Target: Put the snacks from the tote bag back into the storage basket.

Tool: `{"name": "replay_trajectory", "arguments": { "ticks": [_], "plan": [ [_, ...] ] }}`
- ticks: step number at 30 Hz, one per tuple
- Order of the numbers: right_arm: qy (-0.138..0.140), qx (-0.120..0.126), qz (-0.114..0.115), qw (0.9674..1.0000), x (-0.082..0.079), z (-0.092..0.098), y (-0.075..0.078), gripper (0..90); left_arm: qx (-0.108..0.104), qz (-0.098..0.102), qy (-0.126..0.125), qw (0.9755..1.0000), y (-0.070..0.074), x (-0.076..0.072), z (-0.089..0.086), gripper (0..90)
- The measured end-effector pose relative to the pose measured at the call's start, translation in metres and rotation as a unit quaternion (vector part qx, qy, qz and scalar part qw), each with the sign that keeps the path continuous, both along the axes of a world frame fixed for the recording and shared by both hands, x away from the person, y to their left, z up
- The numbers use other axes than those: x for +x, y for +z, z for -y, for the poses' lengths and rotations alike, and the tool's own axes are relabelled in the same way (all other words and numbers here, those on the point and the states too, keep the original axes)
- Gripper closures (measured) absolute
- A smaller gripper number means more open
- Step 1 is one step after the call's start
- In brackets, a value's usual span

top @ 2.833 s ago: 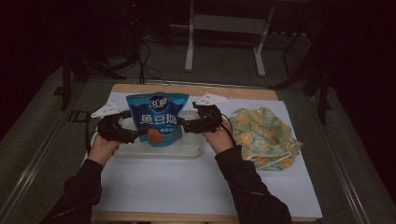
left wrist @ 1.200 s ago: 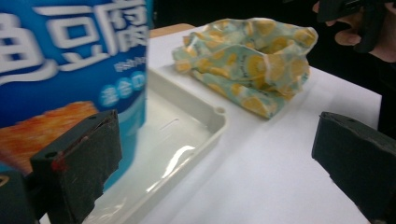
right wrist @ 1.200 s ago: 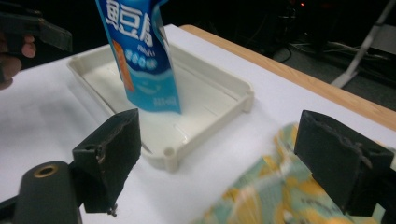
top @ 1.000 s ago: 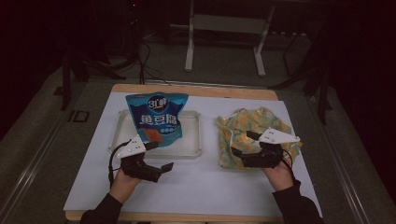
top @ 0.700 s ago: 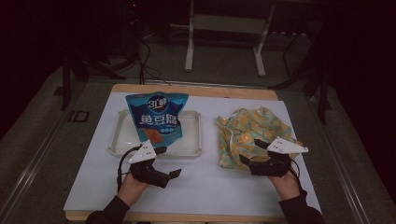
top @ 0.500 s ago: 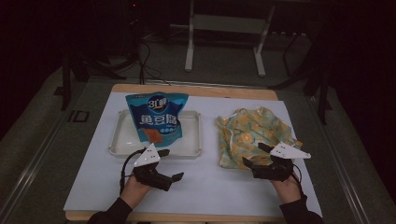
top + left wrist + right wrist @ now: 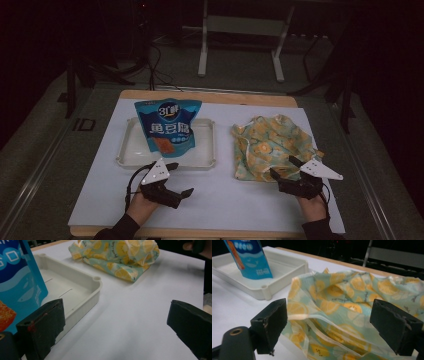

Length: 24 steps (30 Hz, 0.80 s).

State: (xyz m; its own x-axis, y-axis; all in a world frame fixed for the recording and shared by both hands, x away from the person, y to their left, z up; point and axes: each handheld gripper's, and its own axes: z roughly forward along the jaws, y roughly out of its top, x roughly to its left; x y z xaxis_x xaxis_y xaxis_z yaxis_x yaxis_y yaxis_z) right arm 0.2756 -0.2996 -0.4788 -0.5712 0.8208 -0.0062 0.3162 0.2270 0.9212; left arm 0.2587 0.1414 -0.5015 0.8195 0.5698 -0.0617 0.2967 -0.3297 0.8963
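High view — blue snack bag (image 7: 167, 127) upright in tray (image 7: 131, 152), top leaning away.

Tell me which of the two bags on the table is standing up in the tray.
The blue snack bag: it stands upright in the white tray. The lemon-print bag lies flat on the table, just ahead of the right gripper.

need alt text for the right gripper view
An open right claw points at a crumpled lemon-print bag on a white table, its two black jaws wide apart over the near edge. Behind to the left, a blue pouch stands in a white tray.
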Motion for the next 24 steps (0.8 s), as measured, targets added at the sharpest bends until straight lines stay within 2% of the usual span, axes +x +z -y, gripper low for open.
{"name": "replay_trajectory", "arguments": {
  "ticks": [6, 14, 24],
  "plan": [
    [-0.003, -0.010, -0.005, 0.9999, 0.0039, 0.0000, -0.0055, 14.5, 0.003, 0.001, -0.002, 1.0000, -0.0011, -0.0007, -0.0011, 2.3],
    [-0.005, -0.007, 0.003, 1.0000, 0.0041, 0.0002, -0.0073, 14.5, 0.002, -0.002, -0.001, 1.0000, -0.0022, -0.0003, -0.0022, 2.3],
    [0.000, -0.001, 0.002, 1.0000, 0.0044, 0.0008, -0.0078, 14.6, 0.001, -0.004, 0.002, 1.0000, -0.0038, 0.0005, -0.0023, 2.3]
  ]
}}
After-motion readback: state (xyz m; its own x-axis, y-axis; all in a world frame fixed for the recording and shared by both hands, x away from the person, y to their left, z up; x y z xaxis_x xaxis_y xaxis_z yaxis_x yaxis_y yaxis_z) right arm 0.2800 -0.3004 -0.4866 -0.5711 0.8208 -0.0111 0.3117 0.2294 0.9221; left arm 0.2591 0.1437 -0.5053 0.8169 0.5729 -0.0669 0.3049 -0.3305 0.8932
